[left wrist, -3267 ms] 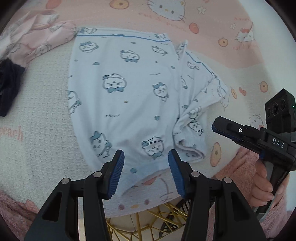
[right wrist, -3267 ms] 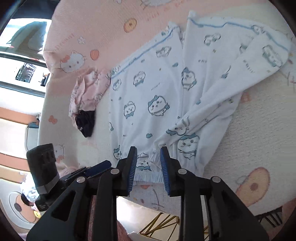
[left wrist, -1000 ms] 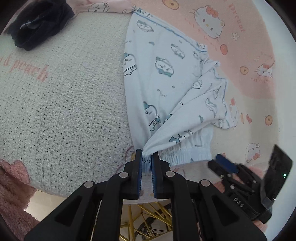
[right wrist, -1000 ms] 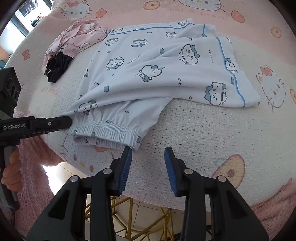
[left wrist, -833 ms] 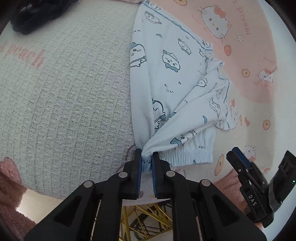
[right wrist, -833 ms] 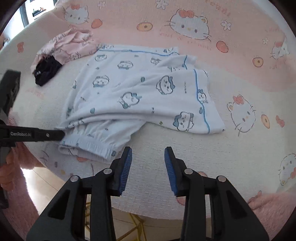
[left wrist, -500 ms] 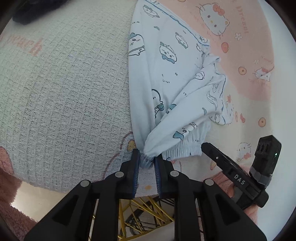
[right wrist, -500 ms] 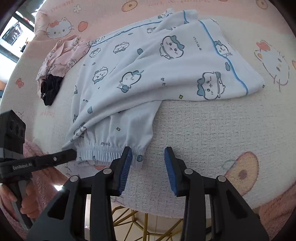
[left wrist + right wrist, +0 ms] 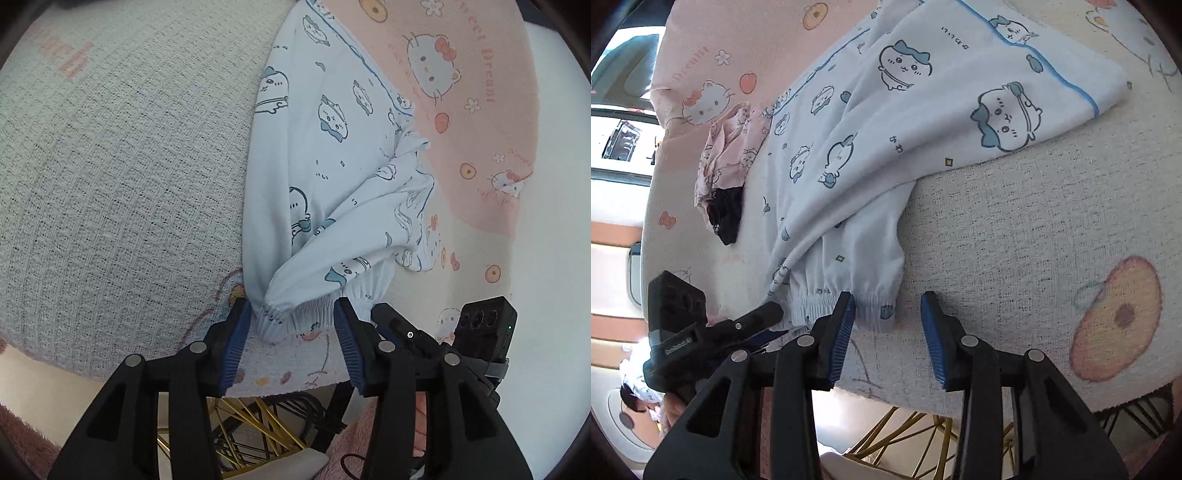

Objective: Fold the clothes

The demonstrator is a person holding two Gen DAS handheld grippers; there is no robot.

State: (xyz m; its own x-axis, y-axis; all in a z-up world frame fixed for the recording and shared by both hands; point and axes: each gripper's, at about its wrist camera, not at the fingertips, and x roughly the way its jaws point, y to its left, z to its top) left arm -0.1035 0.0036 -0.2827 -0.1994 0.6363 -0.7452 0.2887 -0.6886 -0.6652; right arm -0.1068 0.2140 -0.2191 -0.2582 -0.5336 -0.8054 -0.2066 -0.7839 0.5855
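Observation:
Light-blue cartoon-print pyjama trousers (image 9: 325, 155) lie folded lengthwise on the blanket-covered table, elastic cuffs at the near edge. My left gripper (image 9: 291, 314) is open, its jaws either side of the cuffs (image 9: 295, 310), holding nothing. In the right wrist view the trousers (image 9: 923, 110) spread away to the upper right. My right gripper (image 9: 888, 310) is open with the cuff corner (image 9: 879, 310) by its left finger. The left gripper (image 9: 753, 321) shows at the lower left there, and the right gripper (image 9: 399, 328) shows in the left wrist view.
A pink garment (image 9: 731, 147) and a small black garment (image 9: 726, 214) lie at the far left of the table. The table edge (image 9: 280, 387) runs just under the cuffs, with gold wire legs (image 9: 243, 424) below. A pink Hello Kitty cloth (image 9: 461, 110) covers the far side.
My left gripper was shut on the trouser cuff and has opened, letting it rest on the table. My right gripper has moved in close to the cuff and stayed open.

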